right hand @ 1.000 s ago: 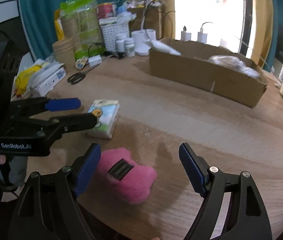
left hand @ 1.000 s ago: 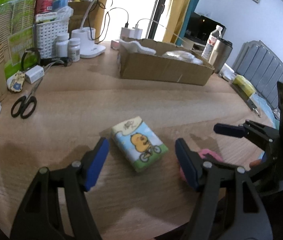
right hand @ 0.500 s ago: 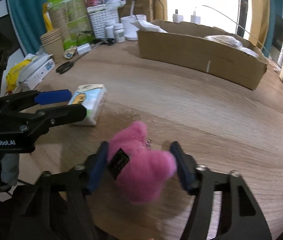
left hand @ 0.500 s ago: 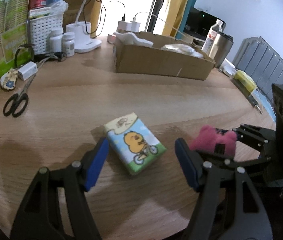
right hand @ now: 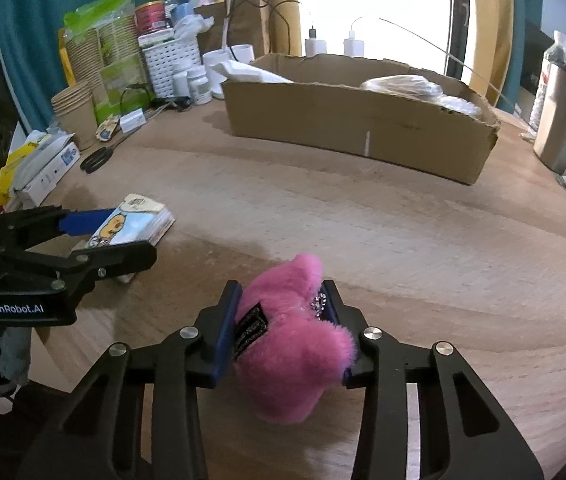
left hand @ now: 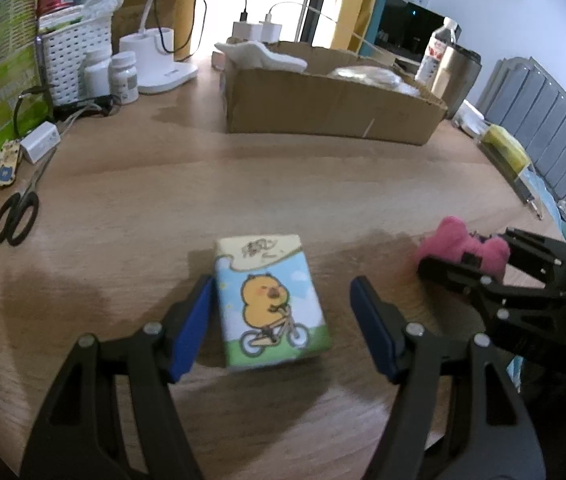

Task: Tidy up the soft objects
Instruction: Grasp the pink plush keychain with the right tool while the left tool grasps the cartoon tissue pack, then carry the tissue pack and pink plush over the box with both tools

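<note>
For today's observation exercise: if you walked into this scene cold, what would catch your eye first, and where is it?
The bright pink plush toy stands out most, squeezed in the right gripper above the wooden table. Next comes the tissue pack printed with a yellow cartoon animal on a bicycle, lying between the open fingers of the left gripper. Behind both, a long cardboard box sits across the table.

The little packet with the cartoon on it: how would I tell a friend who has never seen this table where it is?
Start at the long brown cardboard box at the back of the round wooden table, then come toward the near edge. The flat rectangular tissue packet lies there between the open left tongs. It alone shows a yellow cartoon animal riding a bicycle.
</note>
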Motion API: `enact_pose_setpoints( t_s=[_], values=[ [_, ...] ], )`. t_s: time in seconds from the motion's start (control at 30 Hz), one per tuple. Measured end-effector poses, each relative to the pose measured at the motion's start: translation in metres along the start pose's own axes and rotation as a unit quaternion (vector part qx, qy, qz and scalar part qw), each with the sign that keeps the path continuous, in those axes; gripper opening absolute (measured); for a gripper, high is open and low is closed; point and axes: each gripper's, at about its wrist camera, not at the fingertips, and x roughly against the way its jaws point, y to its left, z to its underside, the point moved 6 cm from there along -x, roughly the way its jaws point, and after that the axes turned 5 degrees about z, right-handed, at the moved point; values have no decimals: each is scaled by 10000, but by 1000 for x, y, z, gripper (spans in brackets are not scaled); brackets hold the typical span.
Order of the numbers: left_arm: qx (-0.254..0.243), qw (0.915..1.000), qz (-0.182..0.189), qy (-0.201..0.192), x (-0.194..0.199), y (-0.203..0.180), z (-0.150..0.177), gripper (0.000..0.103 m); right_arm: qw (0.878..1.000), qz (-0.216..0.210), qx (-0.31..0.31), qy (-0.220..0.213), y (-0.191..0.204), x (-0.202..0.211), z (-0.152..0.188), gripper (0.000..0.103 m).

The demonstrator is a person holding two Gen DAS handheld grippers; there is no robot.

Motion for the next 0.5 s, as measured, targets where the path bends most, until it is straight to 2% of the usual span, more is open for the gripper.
enact_pose_setpoints(
  t_s=[0.2, 0.27, 0.5],
  values=[
    [-120, 9999, 24, -35, -2, -6, -3, 69, 10000, -17, -69, -42, -9, 0, -2, 39],
    [-177, 9998, 20, -11, -3, -8, -5, 50, 9999, -23, -89, -61, -12, 0, -4, 39],
    [-308, 9993, 189, 33, -7, -21, -8, 49, 9998, -32, -168, -122, -20, -1, -10, 39]
  ],
)
